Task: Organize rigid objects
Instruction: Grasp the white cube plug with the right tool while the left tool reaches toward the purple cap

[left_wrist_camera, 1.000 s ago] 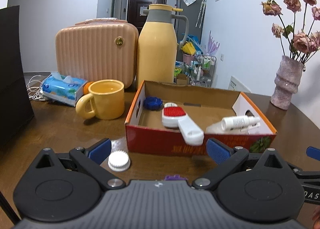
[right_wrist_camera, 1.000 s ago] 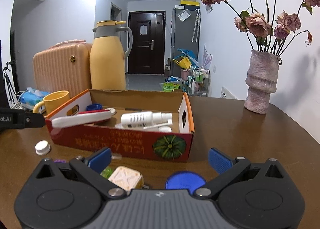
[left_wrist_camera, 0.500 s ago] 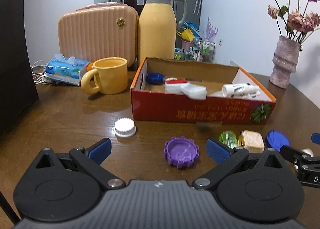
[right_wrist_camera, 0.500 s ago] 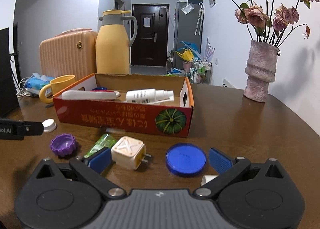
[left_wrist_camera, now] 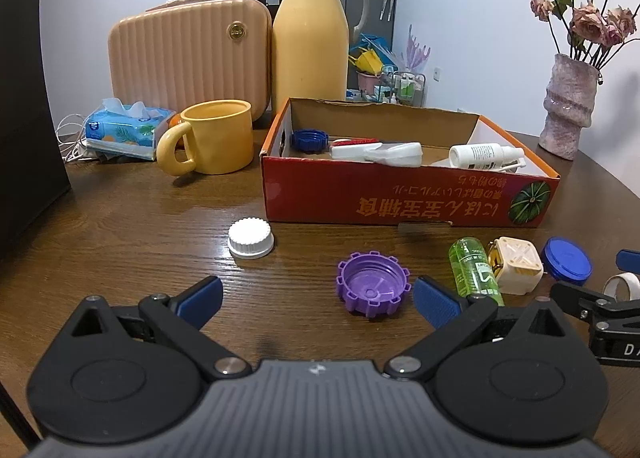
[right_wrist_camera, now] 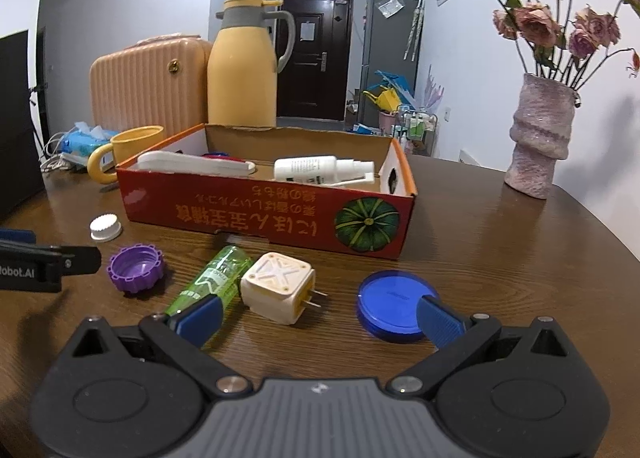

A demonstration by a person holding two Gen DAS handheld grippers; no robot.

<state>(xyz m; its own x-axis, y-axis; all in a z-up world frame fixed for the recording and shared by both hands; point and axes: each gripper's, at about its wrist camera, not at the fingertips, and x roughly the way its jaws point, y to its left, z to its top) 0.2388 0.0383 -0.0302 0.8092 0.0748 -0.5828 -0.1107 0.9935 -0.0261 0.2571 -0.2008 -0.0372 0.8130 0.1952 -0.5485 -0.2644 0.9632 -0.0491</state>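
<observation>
Red cardboard box with pumpkin print and inverted yellow characters; both grippers' jaws apart, empty.

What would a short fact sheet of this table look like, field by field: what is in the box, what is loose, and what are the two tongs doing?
setting: brown wooden table
box: red cardboard box, open top
inside box: white spray bottle, white brush, blue cap
loose in front of box: white cap, purple cap, green lighter, cream plug adapter, blue lid
left tongs: open, empty, facing the purple cap
right tongs: open, empty, facing the adapter
behind box: yellow mug, yellow jug, vase
</observation>
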